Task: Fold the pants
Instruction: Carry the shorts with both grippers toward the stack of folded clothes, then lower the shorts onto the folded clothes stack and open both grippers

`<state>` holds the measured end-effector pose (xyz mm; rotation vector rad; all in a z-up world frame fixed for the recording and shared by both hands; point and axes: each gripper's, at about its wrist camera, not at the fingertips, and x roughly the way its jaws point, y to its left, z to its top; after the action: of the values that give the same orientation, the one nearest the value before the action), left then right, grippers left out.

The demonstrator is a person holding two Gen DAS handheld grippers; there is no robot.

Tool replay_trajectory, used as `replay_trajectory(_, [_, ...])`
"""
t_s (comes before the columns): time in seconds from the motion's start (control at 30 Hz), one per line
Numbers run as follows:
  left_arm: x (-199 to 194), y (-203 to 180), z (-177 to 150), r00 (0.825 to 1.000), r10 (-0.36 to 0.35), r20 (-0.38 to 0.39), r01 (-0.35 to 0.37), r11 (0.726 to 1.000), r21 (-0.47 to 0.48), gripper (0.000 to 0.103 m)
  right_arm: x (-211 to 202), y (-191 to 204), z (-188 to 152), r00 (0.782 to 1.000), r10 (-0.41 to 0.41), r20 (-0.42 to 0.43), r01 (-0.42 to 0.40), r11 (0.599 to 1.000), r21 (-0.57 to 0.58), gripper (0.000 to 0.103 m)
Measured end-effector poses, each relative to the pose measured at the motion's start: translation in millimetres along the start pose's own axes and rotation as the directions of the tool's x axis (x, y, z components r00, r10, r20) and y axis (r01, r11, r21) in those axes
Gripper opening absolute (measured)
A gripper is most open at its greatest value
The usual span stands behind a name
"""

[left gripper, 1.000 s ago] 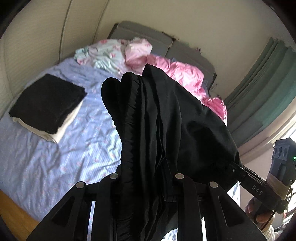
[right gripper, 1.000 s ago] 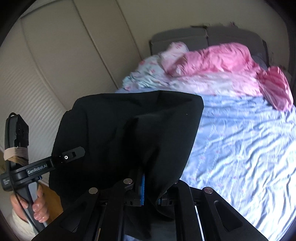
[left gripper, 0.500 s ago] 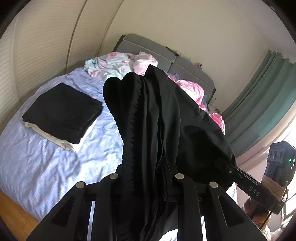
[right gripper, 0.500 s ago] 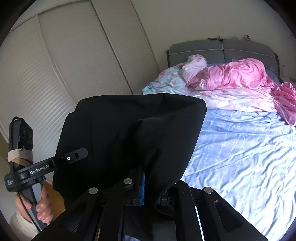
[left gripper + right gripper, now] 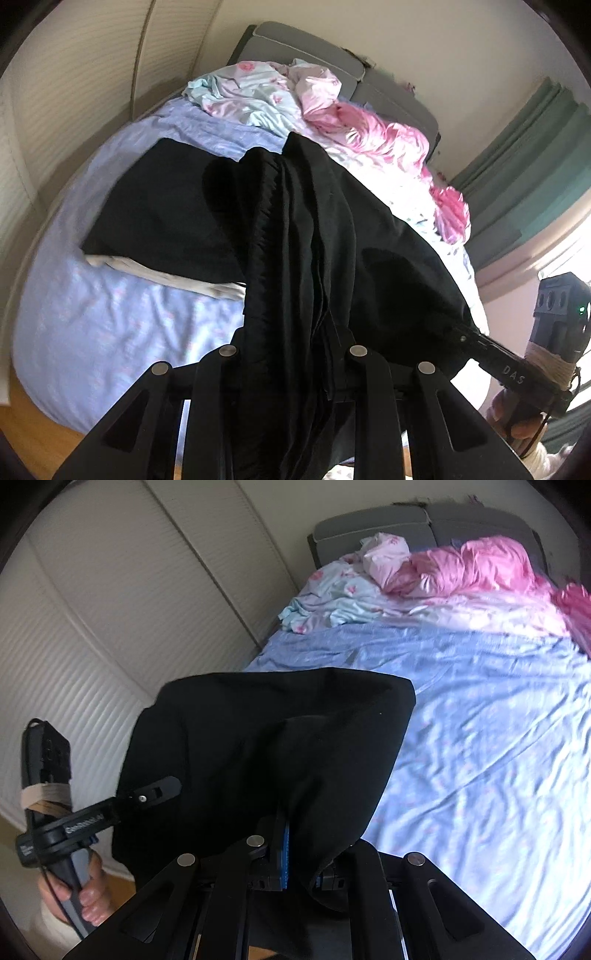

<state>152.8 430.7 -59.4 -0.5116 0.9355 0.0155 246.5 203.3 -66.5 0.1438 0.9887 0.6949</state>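
Hanging between the two grippers, the black pants point(image 5: 314, 236) are up in the air above the bed point(image 5: 110, 295). In the left wrist view, the left gripper point(image 5: 291, 354) has its fingers closed on a thick bunch of the pants. The cloth drapes over them. Behind the pants, a folded black cloth point(image 5: 159, 214) lies on a folded white cloth point(image 5: 177, 278) on the blue sheet. A pink blanket point(image 5: 388, 140) is heaped near the grey headboard point(image 5: 306, 44). The right gripper point(image 5: 465, 338) shows at the right, biting the pants' far edge.

In the right wrist view, the right gripper point(image 5: 295, 834) has its fingers closed on the pants point(image 5: 266, 746). A blue pad point(image 5: 285, 853) peeks out beside the cloth. The left gripper point(image 5: 162, 788) holds the pants at the left, with a hand point(image 5: 86, 890) on its handle. White closet doors point(image 5: 92, 609) stand behind.
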Motion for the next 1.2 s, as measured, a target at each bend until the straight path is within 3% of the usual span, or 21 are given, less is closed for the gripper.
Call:
replay_trajectory(0.17, [0.2, 46.3, 28.2, 0.999, 0.007, -0.032, -0.006, 0.999, 0.036, 0.024, 34.9, 34.9, 1.4, 1.000, -0.019, -0.019, 0.019, 1.000, 0.009, 0.010])
replay_trajectory(0.43, [32.7, 100.3, 94.7, 0.999, 0.008, -0.040, -0.005, 0.998, 0.065, 0.024, 100.5, 65.7, 53.6, 0.998, -0.064, -0.009, 0.064, 0.997, -0.048, 0.010])
replay_trajectory(0.63, [80.0, 142.1, 153.1, 0.996, -0.005, -0.084, 0.010, 0.998, 0.069, 0.025, 165.7, 67.8, 101.0, 0.996, -0.088, -0.033, 0.086, 0.995, -0.053, 0.010])
replay_trajectory(0.73, [112.1, 157.0, 177.4, 0.993, 0.022, -0.117, -0.010, 0.995, 0.104, 0.025, 190.9, 65.8, 114.9, 0.994, -0.100, -0.047, 0.098, 0.994, -0.048, 0.010])
replay_trajectory(0.97, [165.5, 184.5, 199.6, 0.985, 0.047, -0.166, -0.029, 0.993, 0.112, 0.026, 254.8, 55.0, 143.7, 0.981, -0.157, -0.111, 0.150, 0.986, -0.067, 0.010])
replay_trajectory(1.07, [191.9, 197.1, 203.1, 0.974, 0.091, -0.208, -0.070, 0.992, 0.106, 0.028, 278.1, 46.8, 146.8, 0.971, -0.180, -0.155, 0.173, 0.983, -0.062, 0.011])
replay_trajectory(1.2, [214.2, 209.0, 200.6, 0.943, 0.227, -0.243, -0.196, 0.970, 0.145, 0.036, 291.0, 39.1, 138.7, 0.946, -0.241, -0.215, 0.237, 0.971, -0.044, 0.030])
